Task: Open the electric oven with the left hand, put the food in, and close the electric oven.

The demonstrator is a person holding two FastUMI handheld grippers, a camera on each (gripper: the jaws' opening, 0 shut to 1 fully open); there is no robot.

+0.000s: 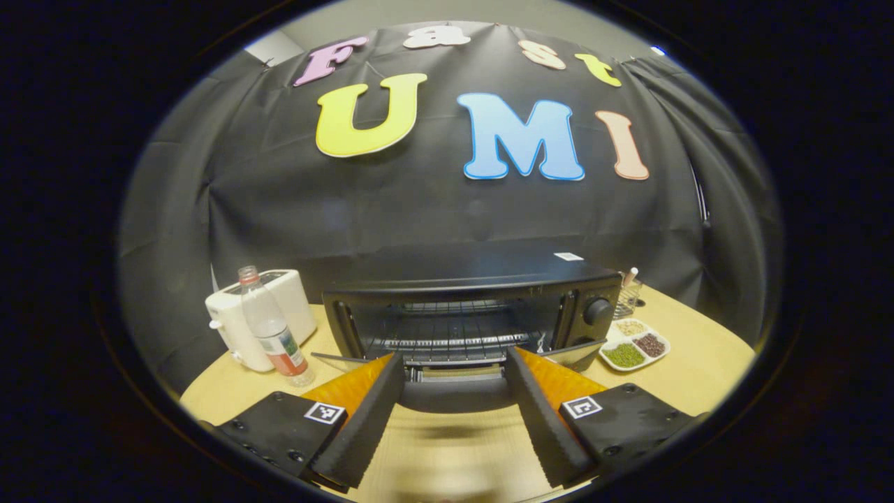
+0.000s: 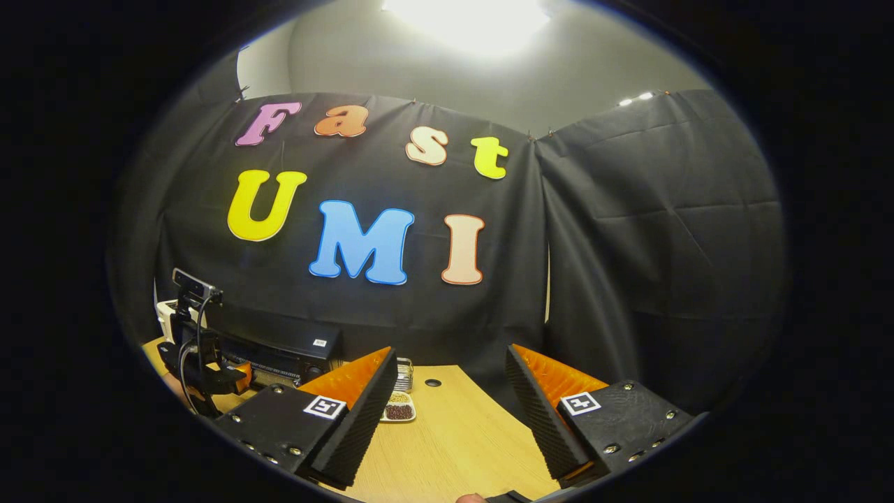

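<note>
**Oven open, food not yet in**

Oven [image 1: 461,318] sits straight ahead of the left gripper [image 1: 454,409], close beyond its fingertips, on the worktop [image 1: 698,377]. Its door [image 1: 454,391] hangs down toward the gripper, lying between the two fingers, and the wire rack [image 1: 447,335] inside is bare. So the opening step looks done; putting the food in and closing the door are left.

Left gripper is spread wide and holds nothing; its fingers flank the lowered door without pressing on it, as far as I can tell. It is held level, pointing squarely into the oven mouth.

Ahead and to its right, beside the oven's knob [image 1: 597,311], lies a divided dish [image 1: 634,344] of green, dark and pale beans or grains, which may be the food, though I cannot say for sure. A glass [image 1: 627,297] stands just behind it. Ahead and to the left stand a bottle [image 1: 274,328] and a white appliance [image 1: 297,300].

Right gripper [image 2: 450,412] is also wide open and empty. It points at the booth wall, held above bare worktop, with the oven far off to its left and a small dish [image 2: 399,407] just beyond its left finger. It would need to turn toward the food next, in my judgement. The other gripper shows far left in its view, in front of the oven.
</note>
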